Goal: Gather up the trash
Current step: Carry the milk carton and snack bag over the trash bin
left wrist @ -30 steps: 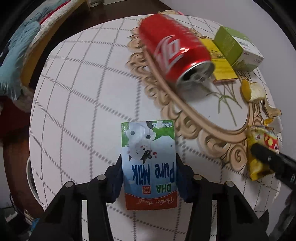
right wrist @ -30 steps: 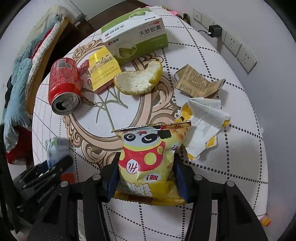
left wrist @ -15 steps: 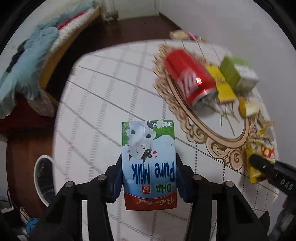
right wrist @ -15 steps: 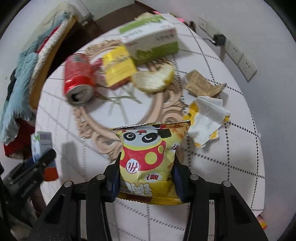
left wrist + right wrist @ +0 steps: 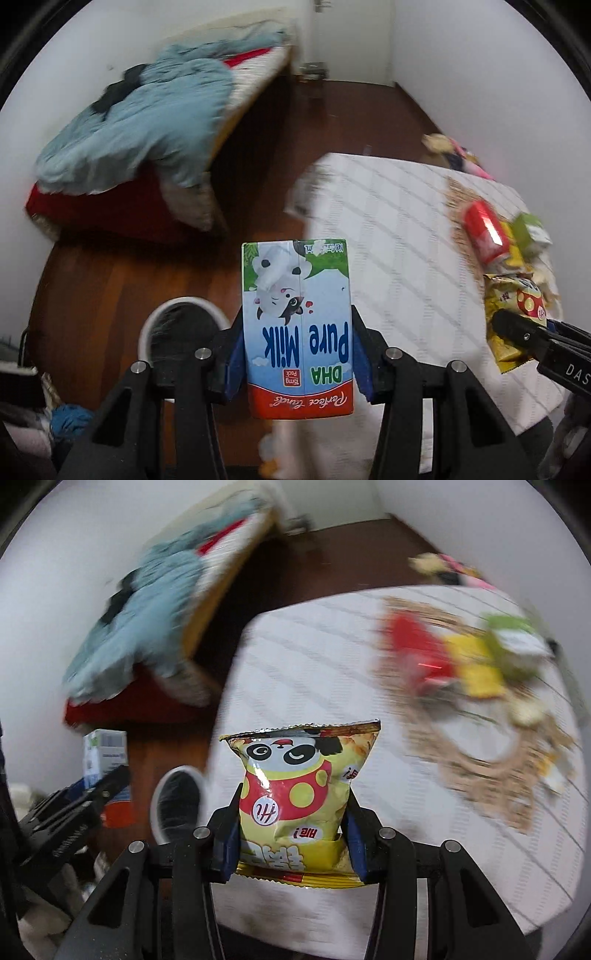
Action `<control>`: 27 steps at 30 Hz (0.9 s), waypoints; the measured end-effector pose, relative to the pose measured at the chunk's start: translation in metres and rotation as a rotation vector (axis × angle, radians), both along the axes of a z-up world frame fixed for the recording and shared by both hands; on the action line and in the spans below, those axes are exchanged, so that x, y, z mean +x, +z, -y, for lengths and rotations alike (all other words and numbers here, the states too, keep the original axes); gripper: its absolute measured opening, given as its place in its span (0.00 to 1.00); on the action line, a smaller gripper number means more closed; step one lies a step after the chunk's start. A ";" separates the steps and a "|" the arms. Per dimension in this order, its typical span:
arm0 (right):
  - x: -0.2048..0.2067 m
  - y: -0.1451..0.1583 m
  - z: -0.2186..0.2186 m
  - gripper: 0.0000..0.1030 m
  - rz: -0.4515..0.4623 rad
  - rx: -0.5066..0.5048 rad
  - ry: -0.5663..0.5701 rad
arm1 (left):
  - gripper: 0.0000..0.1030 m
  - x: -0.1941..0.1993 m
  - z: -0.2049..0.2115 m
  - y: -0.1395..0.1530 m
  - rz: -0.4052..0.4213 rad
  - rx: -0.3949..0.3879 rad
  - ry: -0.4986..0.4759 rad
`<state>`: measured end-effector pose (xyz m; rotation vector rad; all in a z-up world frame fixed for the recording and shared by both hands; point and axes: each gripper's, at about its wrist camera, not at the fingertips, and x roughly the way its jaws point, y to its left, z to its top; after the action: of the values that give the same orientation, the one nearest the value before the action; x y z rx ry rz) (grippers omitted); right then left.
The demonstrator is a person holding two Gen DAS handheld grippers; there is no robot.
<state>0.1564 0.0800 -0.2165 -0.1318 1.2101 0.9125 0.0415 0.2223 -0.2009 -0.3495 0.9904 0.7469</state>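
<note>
The milk carton (image 5: 297, 328) is clamped between the closed-in jaws of the left gripper (image 5: 297, 354) above the floor — beside the white-rimmed bin (image 5: 180, 325); the panda snack bag (image 5: 299, 797) is pinched by the right gripper (image 5: 293, 843) over the table's (image 5: 332, 672) edge.

Printed coated card on the milk carton (image 5: 297, 328), smooth with a faint sheen. Glossy crinkled foil-plastic on the snack bag (image 5: 300, 794), silvery along its crimped top seam. Matt black plastic on both gripper frames, with blue pads on the jaws and bright metal screw heads. White quilted cloth over the worktop (image 5: 399, 236), dull and soft. Shiny red metal on the can (image 5: 482, 230). Polished dark wood on the floor (image 5: 96, 280). Smooth white plastic round the bin rim (image 5: 147, 325). Rumpled pale blue cloth on the bed (image 5: 140, 122).
</note>
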 end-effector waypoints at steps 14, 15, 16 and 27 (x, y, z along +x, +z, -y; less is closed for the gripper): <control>-0.143 -0.123 -0.229 0.47 -0.100 -0.132 0.313 | 0.44 -0.131 -0.147 -0.115 -0.179 -0.032 0.288; -0.148 -0.136 -0.240 0.47 -0.109 -0.145 0.322 | 0.44 -0.135 -0.154 -0.127 -0.196 -0.040 0.297; -0.152 -0.149 -0.252 0.47 -0.125 -0.159 0.330 | 0.44 -0.140 -0.162 -0.139 -0.208 -0.055 0.307; -0.172 -0.249 -0.315 0.47 -0.287 -0.225 0.336 | 0.46 -0.162 -0.197 -0.205 -0.238 -0.176 0.330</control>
<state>-0.0160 0.3953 -0.4657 -0.4052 1.5881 1.1097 -0.1205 0.4189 -0.4057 -0.5964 1.2443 1.0189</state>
